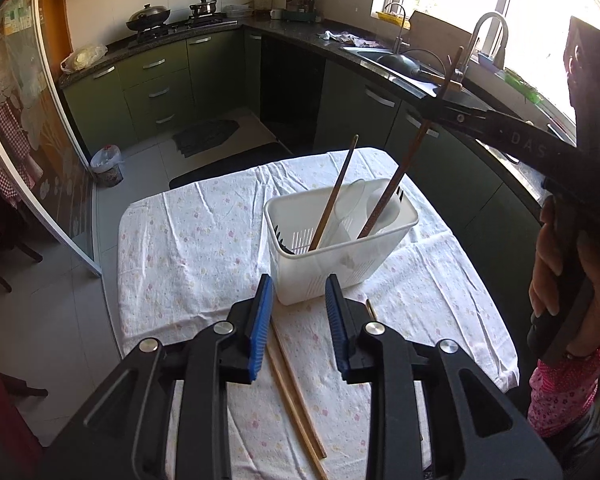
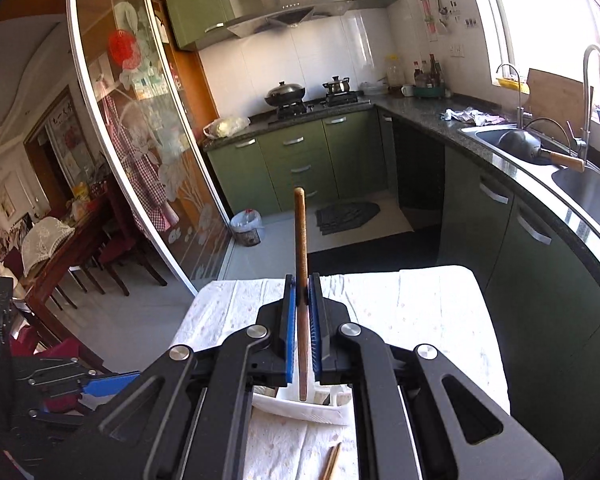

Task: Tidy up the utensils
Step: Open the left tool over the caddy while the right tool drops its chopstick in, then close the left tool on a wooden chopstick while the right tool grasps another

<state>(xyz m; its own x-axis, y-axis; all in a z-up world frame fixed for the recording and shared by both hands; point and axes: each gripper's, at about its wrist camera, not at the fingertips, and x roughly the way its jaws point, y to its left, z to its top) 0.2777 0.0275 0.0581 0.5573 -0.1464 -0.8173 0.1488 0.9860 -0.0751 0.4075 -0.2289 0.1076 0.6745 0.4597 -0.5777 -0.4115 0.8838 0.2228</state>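
On the left of the left wrist view, the table, covered with a crumpled white cloth printed with small pink flowers, lies bare of utensils. Toward the middle, the left hand-held gripper hangs low over the cloth with its blue-padded jaws parted and nothing between them. Just beneath it lie the two pale wooden chopsticks, side by side on the cloth, not yet sorted. A further short wooden tip peeps out beside the right jaw; what it belongs to I cannot tell.

Just beyond the jaws stands the white slotted plastic utensil holder. It already holds a light brown wooden chopstick leaning upright, pale plastic spoons and a dark fork head low at its left side.

Further right, the right hand-held gripper is clamped on a dark reddish-brown wooden chopstick, whose lower end already reaches down into the holder, while the top stands up past the fingers.

By my judgement, the task is well advanced: several pieces are in, one is being delivered, and the pair on the cloth remains, probably next for the left side.
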